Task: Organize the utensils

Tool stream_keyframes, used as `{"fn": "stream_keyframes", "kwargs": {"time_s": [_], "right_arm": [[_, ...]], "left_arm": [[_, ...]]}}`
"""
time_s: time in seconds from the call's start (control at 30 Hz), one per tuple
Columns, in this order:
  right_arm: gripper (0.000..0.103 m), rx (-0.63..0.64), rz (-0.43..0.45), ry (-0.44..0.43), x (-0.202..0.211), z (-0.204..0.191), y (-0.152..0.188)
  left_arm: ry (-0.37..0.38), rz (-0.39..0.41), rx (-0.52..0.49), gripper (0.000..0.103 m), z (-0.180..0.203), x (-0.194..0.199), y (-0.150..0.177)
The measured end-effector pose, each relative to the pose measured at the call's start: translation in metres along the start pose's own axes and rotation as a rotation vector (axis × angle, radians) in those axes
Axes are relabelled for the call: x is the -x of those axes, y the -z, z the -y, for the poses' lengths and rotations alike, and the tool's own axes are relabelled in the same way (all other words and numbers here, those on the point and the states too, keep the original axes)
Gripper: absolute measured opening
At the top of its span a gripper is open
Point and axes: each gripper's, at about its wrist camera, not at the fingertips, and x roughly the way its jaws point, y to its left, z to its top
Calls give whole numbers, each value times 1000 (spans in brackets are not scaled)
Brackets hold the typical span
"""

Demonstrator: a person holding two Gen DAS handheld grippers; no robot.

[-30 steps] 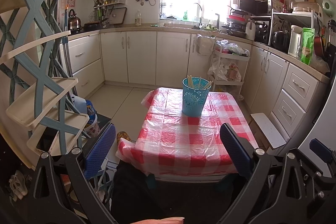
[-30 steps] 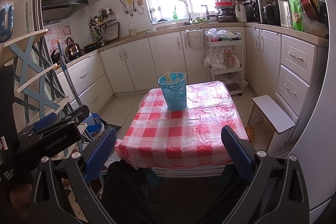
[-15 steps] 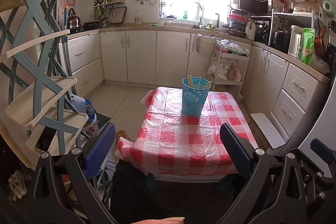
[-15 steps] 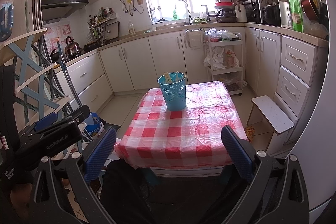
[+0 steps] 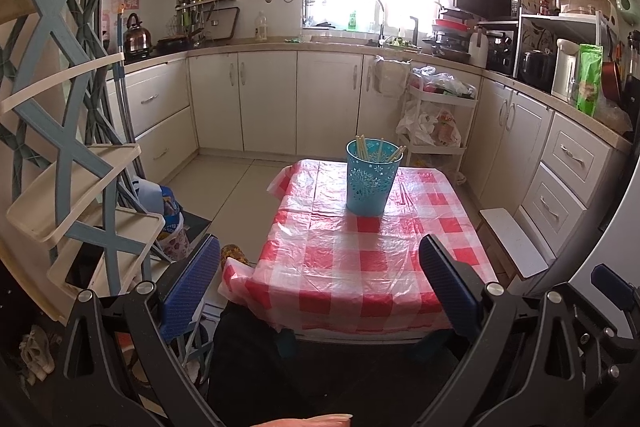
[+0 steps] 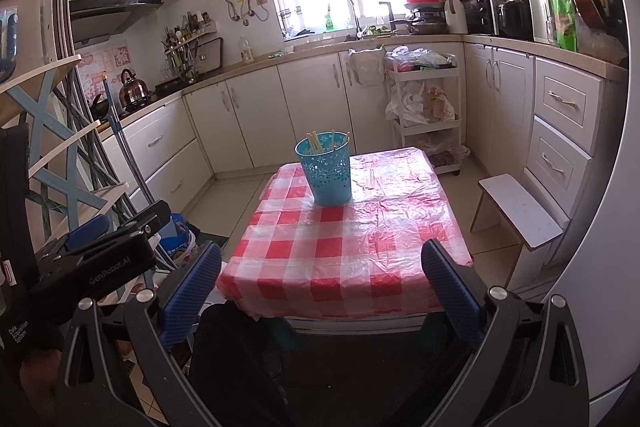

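The left gripper (image 5: 319, 281) hangs with its two blue ribbed fingers (image 5: 191, 281) spread wide and nothing between them; the right gripper (image 6: 318, 283) is likewise wide apart and holds nothing. Well ahead of both, beyond the fingertips and slightly right of centre for the left gripper, about centred for the right, stands one round turquoise plastic holder with perforated flower-pattern walls (image 5: 370, 179), tapering toward its base; it sits upright on the far half of the small table under a glossy, wrinkled red-and-white checked plastic cloth (image 5: 360, 267). Pale wooden chopsticks (image 5: 376, 149) stand inside the holder, leaning against its rim; roughly six tips show, the exact count unclear. A thin dark stick-like item lies on the cloth just right of the holder; too small to identify. In the right wrist view the left gripper's black body shows to the left of the right gripper, apart from the table.
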Motion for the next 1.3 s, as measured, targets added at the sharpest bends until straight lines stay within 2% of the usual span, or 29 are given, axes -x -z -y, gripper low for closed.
{"fn": "stream_keyframes", "kwargs": {"time_s": [0.4, 0.57, 0.67, 0.87, 1.3], "right_arm": [[96, 13, -34, -5, -12, -8, -1], [96, 10, -27, -3, -10, -8, -1], [96, 9, -19, -2, -7, -8, -2], [96, 12, -8, -3, -2, -8, -2], [96, 11, -3, -2, 2, -8, -3]], "left_arm": [[-10, -23, 7, 95, -9, -13, -3], [-8, 30, -10, 95, -8, -5, -1], [-5, 33, -3, 95, -11, -2, -3], [22, -15, 12, 95, -16, -4, -5], [21, -23, 19, 95, -17, -2, -5]]}}
